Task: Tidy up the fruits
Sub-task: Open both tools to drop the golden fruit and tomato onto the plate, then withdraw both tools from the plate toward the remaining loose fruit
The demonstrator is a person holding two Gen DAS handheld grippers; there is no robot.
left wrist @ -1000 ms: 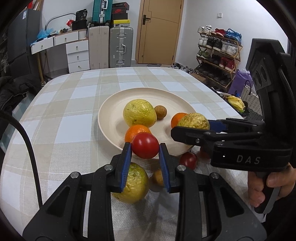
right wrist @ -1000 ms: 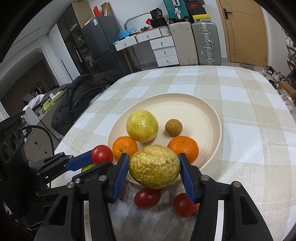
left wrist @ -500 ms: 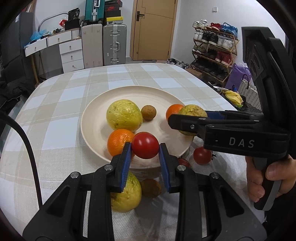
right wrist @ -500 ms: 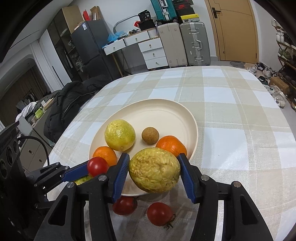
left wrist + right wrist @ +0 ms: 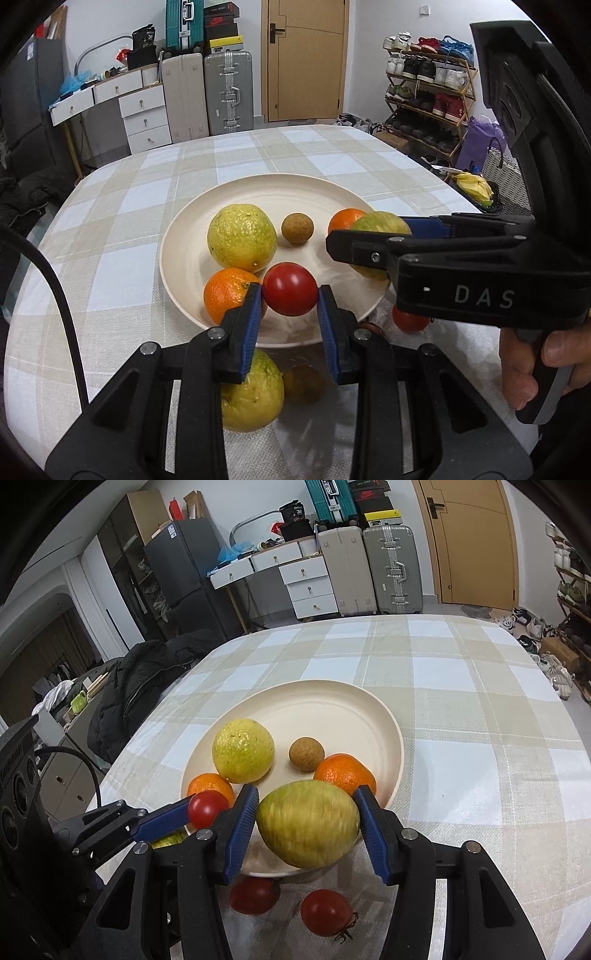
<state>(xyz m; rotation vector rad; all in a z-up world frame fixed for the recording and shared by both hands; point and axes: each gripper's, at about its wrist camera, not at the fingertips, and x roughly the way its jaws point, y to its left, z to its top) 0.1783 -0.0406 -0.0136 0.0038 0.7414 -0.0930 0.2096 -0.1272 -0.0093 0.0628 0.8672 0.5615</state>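
Observation:
My left gripper (image 5: 290,295) is shut on a red tomato (image 5: 290,293) and holds it over the near rim of a cream plate (image 5: 266,188). My right gripper (image 5: 308,823) is shut on a yellow-green fruit (image 5: 308,823) over the plate's near right edge; the fruit looks blurred. In the left wrist view the right gripper (image 5: 354,240) holds that fruit (image 5: 380,225) from the right. On the plate lie a yellow fruit (image 5: 242,236), two oranges (image 5: 229,291) (image 5: 343,771) and a small brown fruit (image 5: 297,229).
On the checked tablecloth (image 5: 480,701) in front of the plate lie a yellow fruit (image 5: 255,391), a small brown fruit (image 5: 303,384) and two tomatoes (image 5: 253,895) (image 5: 327,912). A black cable (image 5: 55,295) runs at the left.
Both grippers have moved forward over the plate with their fruits still held. The fruit in the right gripper now looks blurred and sits lower between the pads.

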